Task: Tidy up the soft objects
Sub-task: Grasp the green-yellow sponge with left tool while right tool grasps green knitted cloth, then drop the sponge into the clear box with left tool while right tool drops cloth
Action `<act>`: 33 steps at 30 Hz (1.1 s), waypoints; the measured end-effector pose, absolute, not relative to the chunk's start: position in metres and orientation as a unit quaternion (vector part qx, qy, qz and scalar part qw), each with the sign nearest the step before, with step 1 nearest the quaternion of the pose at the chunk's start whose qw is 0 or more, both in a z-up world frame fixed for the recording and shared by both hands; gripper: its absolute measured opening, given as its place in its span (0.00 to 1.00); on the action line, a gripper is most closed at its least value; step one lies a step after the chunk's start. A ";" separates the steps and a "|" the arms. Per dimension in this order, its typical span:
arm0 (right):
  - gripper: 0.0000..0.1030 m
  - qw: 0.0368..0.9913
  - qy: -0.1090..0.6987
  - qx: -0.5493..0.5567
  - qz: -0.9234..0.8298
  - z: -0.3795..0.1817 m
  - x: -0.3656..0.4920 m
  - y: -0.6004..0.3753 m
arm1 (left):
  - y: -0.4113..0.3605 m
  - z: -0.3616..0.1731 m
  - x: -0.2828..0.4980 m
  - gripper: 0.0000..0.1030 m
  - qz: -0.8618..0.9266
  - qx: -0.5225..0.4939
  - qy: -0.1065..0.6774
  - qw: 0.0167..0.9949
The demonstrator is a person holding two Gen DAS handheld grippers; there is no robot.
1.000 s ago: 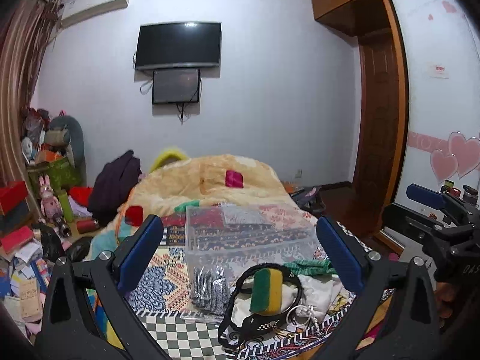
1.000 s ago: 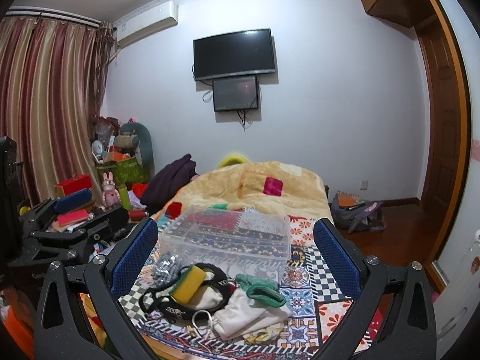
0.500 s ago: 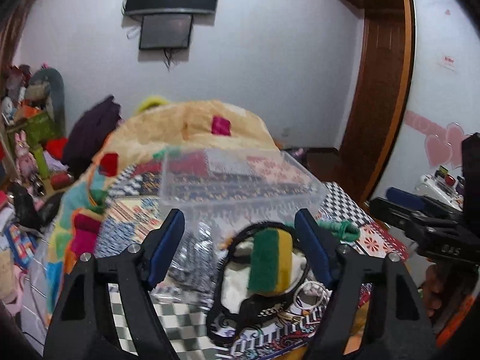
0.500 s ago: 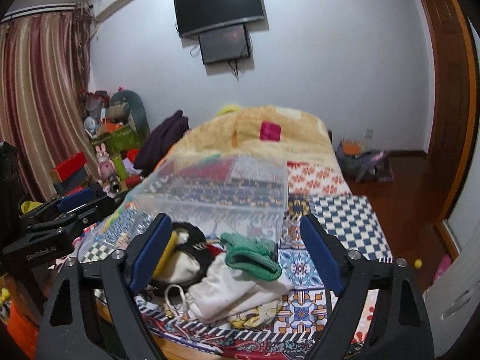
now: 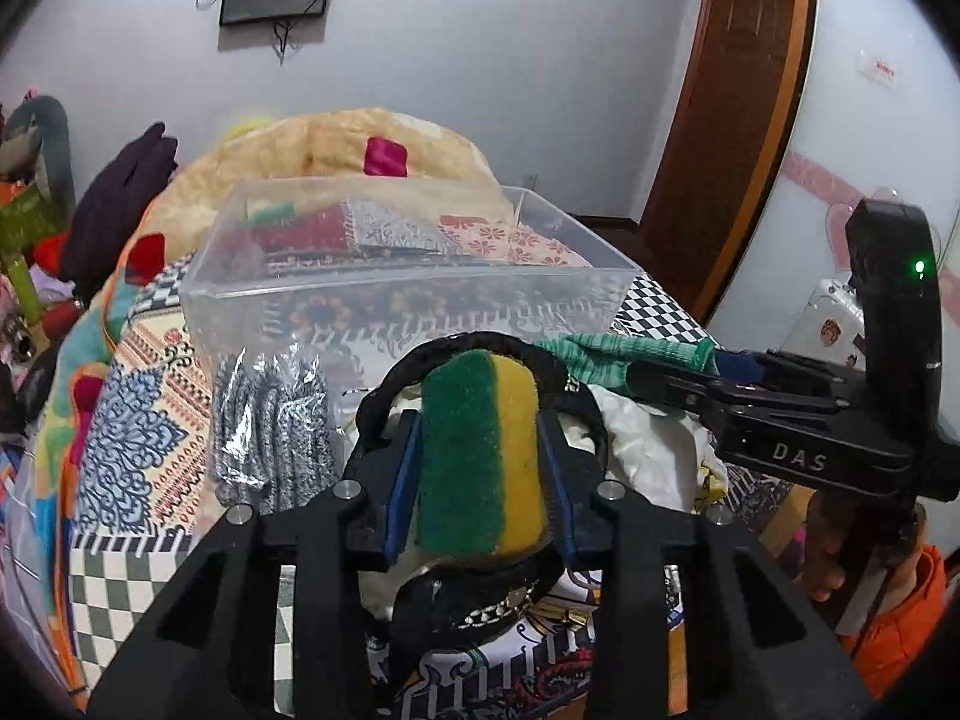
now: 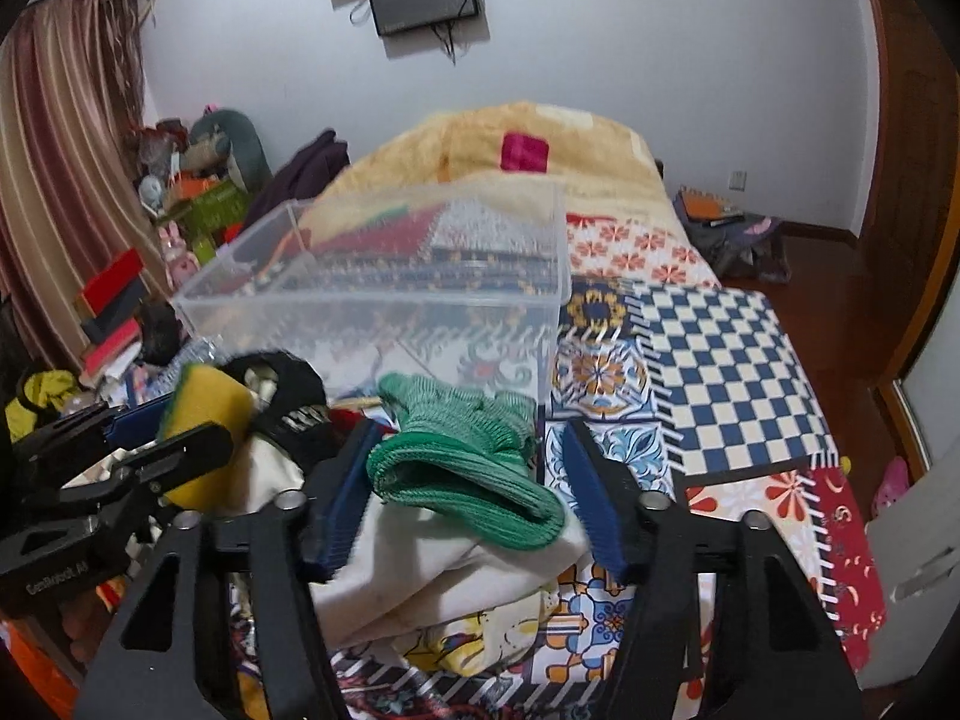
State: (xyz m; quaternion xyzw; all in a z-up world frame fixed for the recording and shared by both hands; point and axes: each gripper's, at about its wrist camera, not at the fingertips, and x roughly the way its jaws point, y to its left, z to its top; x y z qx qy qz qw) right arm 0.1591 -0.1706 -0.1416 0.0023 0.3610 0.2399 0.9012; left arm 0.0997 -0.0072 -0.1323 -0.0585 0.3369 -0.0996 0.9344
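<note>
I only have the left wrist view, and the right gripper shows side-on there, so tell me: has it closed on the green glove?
Observer: No. In the right wrist view the right gripper is open. Its jaws stand on either side of the green glove without pressing it.
Operator: What is the glove lying on?
Observer: A crumpled white cloth that spreads out below the glove between the jaws.
Operator: Which way does the glove point?
Observer: Its fingers point away from the camera, toward the near wall of the clear box. The cuff faces the camera.
</note>
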 end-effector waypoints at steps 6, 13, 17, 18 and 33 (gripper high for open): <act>0.22 0.905 0.349 0.013 0.244 -0.137 0.156 -0.175 | 0.000 -0.120 0.093 0.33 -0.105 -0.072 0.322 0.938; 0.13 0.919 0.310 0.029 0.243 -0.111 0.145 -0.181 | 0.009 -0.092 0.082 0.33 -0.091 -0.070 0.285 0.951; 0.13 0.928 0.281 0.036 0.244 -0.089 0.140 -0.183 | 0.018 -0.076 0.085 0.33 -0.076 -0.075 0.272 0.956; 0.13 0.930 0.274 0.038 0.244 -0.084 0.140 -0.184 | 0.022 -0.070 0.087 0.33 -0.072 -0.077 0.268 0.958; 0.13 0.941 0.235 0.018 0.242 -0.050 0.178 -0.148 | 0.055 -0.042 0.158 0.33 -0.028 -0.059 0.284 0.957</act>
